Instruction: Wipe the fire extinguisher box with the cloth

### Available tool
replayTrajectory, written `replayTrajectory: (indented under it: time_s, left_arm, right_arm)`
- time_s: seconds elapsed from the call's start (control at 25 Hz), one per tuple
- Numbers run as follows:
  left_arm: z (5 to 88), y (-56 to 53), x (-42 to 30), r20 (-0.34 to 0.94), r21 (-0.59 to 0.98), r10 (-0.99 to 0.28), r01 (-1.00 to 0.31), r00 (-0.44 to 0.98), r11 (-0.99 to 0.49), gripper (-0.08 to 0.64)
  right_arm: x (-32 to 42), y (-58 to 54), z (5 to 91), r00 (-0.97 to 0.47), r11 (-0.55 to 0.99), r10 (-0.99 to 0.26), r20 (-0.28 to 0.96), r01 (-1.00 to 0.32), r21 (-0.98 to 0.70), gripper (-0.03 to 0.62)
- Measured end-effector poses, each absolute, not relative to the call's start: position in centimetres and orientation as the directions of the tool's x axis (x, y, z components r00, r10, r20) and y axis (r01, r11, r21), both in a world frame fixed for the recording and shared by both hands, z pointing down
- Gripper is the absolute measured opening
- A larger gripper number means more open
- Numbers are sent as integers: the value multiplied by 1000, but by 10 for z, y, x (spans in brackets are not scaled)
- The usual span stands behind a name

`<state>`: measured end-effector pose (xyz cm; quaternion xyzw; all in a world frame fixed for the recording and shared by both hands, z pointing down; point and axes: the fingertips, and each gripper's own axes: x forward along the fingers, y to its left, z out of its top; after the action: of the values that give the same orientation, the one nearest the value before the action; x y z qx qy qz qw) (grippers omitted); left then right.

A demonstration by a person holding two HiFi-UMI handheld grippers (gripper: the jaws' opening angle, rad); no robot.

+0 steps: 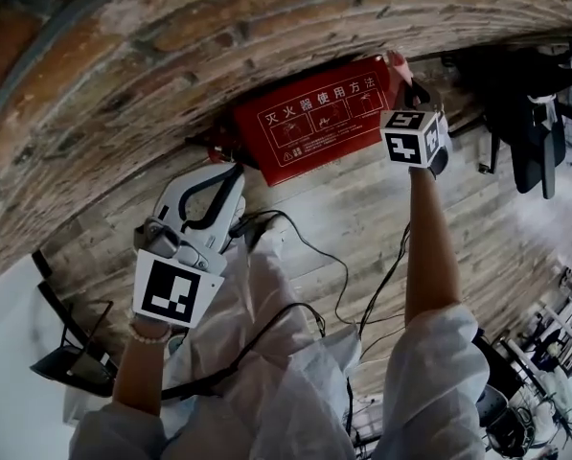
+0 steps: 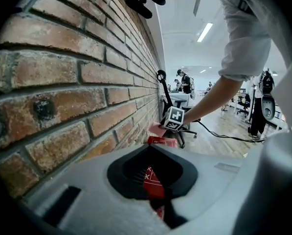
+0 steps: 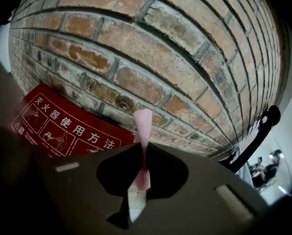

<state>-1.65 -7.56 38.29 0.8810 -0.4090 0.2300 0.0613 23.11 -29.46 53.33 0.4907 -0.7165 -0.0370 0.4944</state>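
Observation:
The red fire extinguisher box (image 1: pixel 314 118) with white printed instructions stands on the floor against the brick wall (image 1: pixel 171 36). My right gripper (image 1: pixel 407 86) is at the box's right end, shut on a pink cloth (image 1: pixel 397 65). In the right gripper view the cloth (image 3: pixel 143 126) sticks up from the shut jaws of that gripper (image 3: pixel 142 148), in front of the bricks and just right of the box (image 3: pixel 62 129). My left gripper (image 1: pixel 230 188) hangs lower left, apart from the box, jaws shut with nothing held. In its own view the left gripper (image 2: pixel 153 148) looks along the wall at the box (image 2: pixel 154 182).
Black cables (image 1: pixel 338 286) trail over the wooden floor (image 1: pixel 362 209). Office chairs (image 1: pixel 530 127) stand at the right. A black stand (image 1: pixel 70 353) is at the lower left. A dark fitting (image 1: pixel 214 147) sits at the box's left end. People stand in the distance (image 2: pixel 185 82).

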Motion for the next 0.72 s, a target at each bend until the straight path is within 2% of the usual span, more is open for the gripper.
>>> replayTrajectory:
  time_s: [0.28, 0.72]
  left_arm:
    - [393, -73, -27, 471, -77, -699, -764, 539, -641, -9]
    - [401, -73, -37, 484, -62, -701, -778, 524, -625, -9]
  right_arm:
    - [212, -306, 563, -17, 581, -694, 720, -603, 546, 21]
    - [176, -287, 610, -84, 703, -545, 834, -587, 400, 21]
